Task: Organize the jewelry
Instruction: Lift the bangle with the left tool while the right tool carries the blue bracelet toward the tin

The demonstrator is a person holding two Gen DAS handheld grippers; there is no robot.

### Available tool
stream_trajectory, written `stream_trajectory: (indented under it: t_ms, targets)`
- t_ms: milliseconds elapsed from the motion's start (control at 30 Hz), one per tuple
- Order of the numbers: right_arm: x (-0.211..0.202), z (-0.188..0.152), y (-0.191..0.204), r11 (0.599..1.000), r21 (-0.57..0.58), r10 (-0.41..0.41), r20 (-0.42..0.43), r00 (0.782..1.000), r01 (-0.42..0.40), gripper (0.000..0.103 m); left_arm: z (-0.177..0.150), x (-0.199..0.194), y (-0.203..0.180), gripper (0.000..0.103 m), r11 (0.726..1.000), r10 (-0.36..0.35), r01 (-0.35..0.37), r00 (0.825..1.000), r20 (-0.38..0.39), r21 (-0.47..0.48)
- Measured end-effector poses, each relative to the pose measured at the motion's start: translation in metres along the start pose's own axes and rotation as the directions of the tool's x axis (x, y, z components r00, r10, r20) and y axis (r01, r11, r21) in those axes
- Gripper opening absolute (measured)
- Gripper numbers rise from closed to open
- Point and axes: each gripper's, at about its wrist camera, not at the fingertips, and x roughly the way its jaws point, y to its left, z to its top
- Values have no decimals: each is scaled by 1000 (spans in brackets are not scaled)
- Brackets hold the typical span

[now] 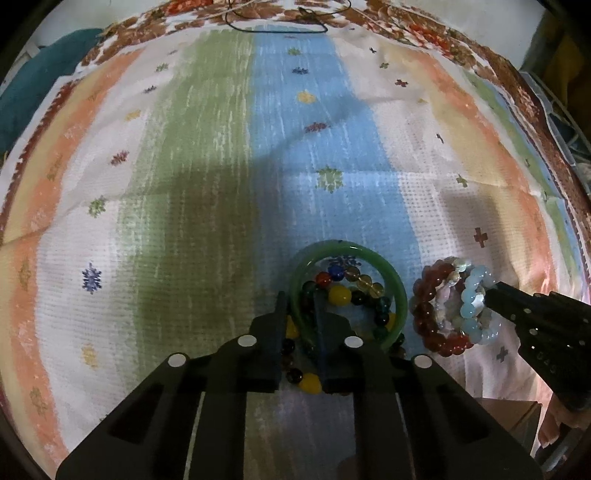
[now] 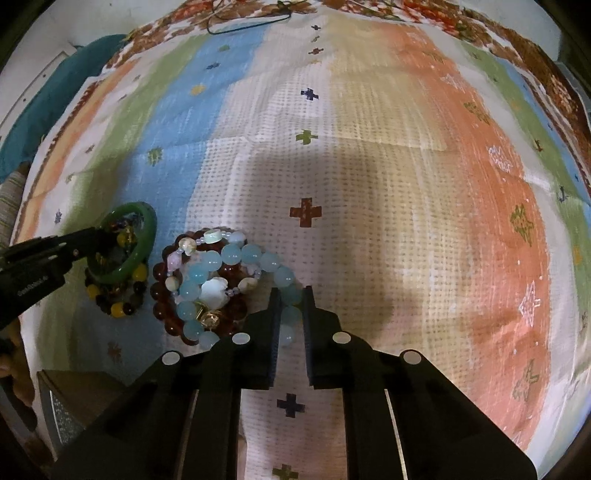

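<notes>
Left gripper (image 1: 301,314) jaws pinched green bangle (image 1: 400,295) rim: stiff, smooth, slippery, likely brittle. Mixed bead bracelet (image 1: 340,295) lay loose beneath.

Right gripper (image 2: 290,314) jaws narrowly spread around blue bead bracelet (image 2: 236,254); contact unclear. Limp, light; grip across strand. Red bead bracelet (image 2: 162,291) under it, left of jaws.

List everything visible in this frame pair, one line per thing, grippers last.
green bangle: one, green, on the multicoloured beads, blue stripe
multicoloured bead bracelet: one, yellow, red, blue, dark beads, under and inside the bangle
red bead bracelet: one, dark red, bottom of right-hand stack
shell bracelet: one, pale shells, on the red beads
light blue bead bracelet: one, top of stack
black cord: one, far cloth edge
striped cloth: one, pastel, underneath
left gripper: shut on green bangle
right gripper: shut on light blue bead bracelet
</notes>
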Motion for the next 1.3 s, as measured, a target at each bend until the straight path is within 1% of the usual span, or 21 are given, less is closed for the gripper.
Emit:
stream_trajectory:
  t_ms: [33, 67, 167, 300, 400, 567, 867, 1000, 1300]
  targets:
    - [-1, 0, 1, 1000, -8, -2, 0, 1000, 2, 12, 0, -3, -1, 7, 1000, 2, -2, 1000, 4, 5]
    - [-1, 0, 1, 1000, -13, -2, 0, 1000, 2, 12, 0, -5, -1, 7, 1000, -1, 1, 1000, 8, 9]
    - [-6, 0, 1, 1000, -18, 9, 1, 1000, -9, 12, -1, -11, -1, 7, 1000, 2, -3, 1000, 16, 18]
    - [-19, 1, 2, 1000, -26, 15, 32, 999, -15, 12, -1, -18, -3, 7, 999, 19, -20, 999, 31, 35]
    - [-33, 0, 7, 999, -36, 36, 58, 998, -34, 12, -1, -25, -6, 7, 999, 24, -26, 999, 46, 44]
    - [-48, -3, 14, 997, -62, 46, 85, 995, -40, 12, -1, -37, -11, 8, 998, 30, -34, 997, 71, 54]
    - [-73, -7, 26, 994, -88, 71, 127, 989, -61, 12, -6, -61, -13, 8, 998, 30, -37, 993, 115, 56]
    - [-82, -11, 27, 994, -83, 84, 140, 987, -73, 12, -8, -70, -13, 8, 998, 37, -44, 991, 132, 51]
    - [-106, -20, 28, 993, -67, 111, 183, 977, -101, 12, -18, -100, -13, 8, 999, 29, -35, 984, 177, 29]
